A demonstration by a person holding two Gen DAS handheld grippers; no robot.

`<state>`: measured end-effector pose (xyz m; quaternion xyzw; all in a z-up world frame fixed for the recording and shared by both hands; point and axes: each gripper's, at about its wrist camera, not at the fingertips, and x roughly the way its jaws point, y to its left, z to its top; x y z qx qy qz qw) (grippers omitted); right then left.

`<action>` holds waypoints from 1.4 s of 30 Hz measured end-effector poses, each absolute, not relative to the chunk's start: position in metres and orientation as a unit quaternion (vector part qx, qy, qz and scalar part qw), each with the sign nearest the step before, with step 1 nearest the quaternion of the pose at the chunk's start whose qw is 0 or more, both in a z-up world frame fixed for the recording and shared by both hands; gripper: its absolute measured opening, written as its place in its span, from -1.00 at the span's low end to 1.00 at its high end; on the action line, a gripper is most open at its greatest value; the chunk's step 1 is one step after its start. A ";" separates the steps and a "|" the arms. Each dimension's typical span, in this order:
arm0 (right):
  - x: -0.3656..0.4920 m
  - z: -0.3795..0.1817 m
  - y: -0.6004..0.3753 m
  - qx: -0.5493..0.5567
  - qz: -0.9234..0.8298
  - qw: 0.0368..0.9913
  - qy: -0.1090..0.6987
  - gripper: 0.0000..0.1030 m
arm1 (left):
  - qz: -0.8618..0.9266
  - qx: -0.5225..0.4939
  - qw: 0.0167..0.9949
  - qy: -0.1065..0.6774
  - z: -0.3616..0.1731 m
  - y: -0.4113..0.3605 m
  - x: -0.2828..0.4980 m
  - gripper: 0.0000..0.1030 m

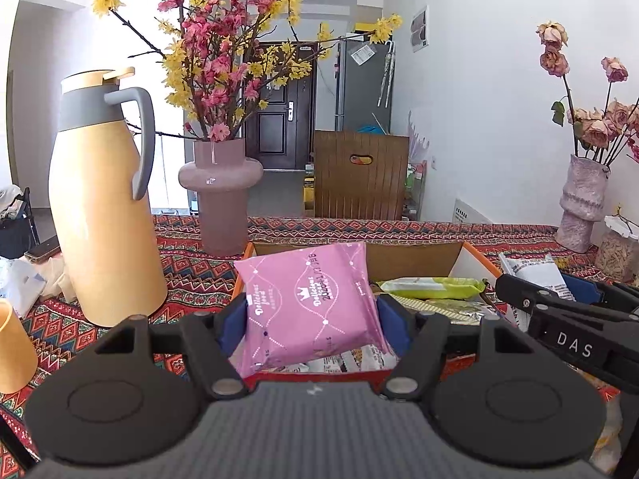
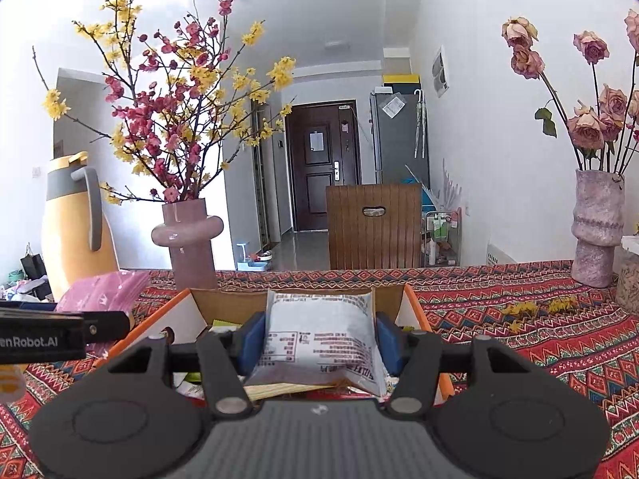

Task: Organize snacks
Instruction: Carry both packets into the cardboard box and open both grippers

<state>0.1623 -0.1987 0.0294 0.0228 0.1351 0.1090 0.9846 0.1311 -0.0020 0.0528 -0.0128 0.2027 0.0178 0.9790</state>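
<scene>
Both tools loaded, side by side over the cardboard box [image 1: 415, 257] on the patterned tablecloth [image 2: 519, 319]. Left gripper [image 1: 309, 315] is clamped on a pink snack packet [image 1: 307, 303], its blue pads [image 1: 389, 319] pressing the packet's two side edges; the packet stands tilted between the jaws, above the near end of the box. Right gripper [image 2: 319, 343] is clamped likewise on a white printed snack packet [image 2: 319, 335], held upright between its pads and above the box interior, just ahead of the tool. More wrappers lie in the box below and beyond both tools, a green packet [image 1: 433, 287] among them. Judgement on handling: both packets look like puffy, air-filled film pouches — light, soft, yielding under squeeze, with a slick surface that could slide in the pads. Contents probably brittle, so a gentle pinch suits. Best hold seems across the width near the middle, as now; sealed end flaps would be a firmer alternative. A yellow thermos [image 1: 104, 215] and vase [image 1: 221, 195] stand off to the left tool's left, well apart.
</scene>
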 end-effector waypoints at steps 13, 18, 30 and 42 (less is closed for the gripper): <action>0.217 0.031 -0.180 0.006 0.090 0.984 0.151 0.10 | 0.055 -0.017 0.978 0.200 0.053 -0.002 0.180 0.35; 0.233 0.022 -0.176 0.005 0.082 0.984 0.158 0.09 | 0.069 -0.026 0.977 0.200 0.043 0.002 0.197 0.35; 0.238 0.000 -0.175 0.005 0.084 0.982 0.170 0.09 | 0.058 -0.026 0.975 0.215 0.014 0.007 0.204 0.35; 0.236 -0.003 -0.180 0.011 0.082 0.982 0.173 0.10 | 0.055 -0.006 0.977 0.205 0.010 0.001 0.204 0.38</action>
